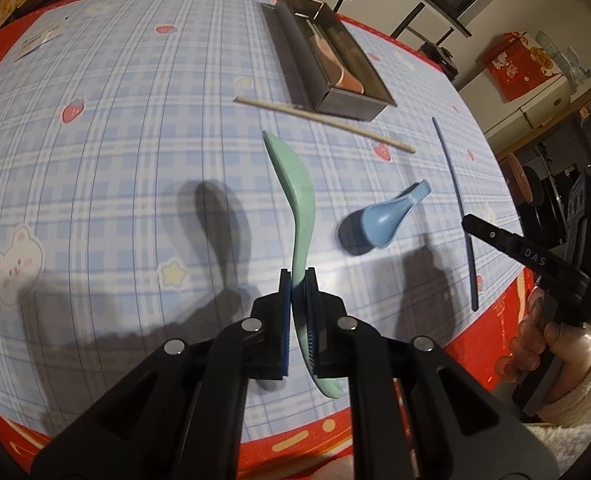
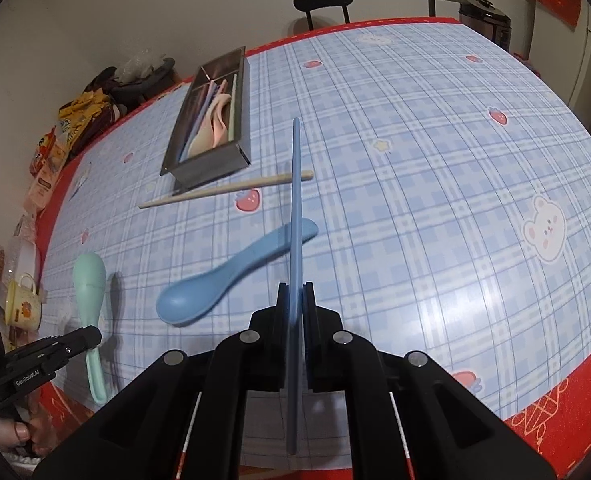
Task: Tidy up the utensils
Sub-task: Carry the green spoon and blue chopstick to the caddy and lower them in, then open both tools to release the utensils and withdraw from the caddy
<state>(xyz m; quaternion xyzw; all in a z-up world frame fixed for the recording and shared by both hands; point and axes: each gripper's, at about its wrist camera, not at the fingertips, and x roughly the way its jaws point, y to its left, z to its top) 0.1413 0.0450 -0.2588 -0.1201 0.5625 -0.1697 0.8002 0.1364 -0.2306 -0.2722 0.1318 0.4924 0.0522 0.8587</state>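
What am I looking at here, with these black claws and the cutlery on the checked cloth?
No robot: a person holds a two-finger gripper in each hand, each with a camera looking along its fingers. The left gripper is shut on a green spoon; the right gripper is shut on a blue chopstick. On the tablecloth lie a blue spoon and a wooden chopstick, beside a metal box that already holds utensils. Each view also shows the other gripper from the side.
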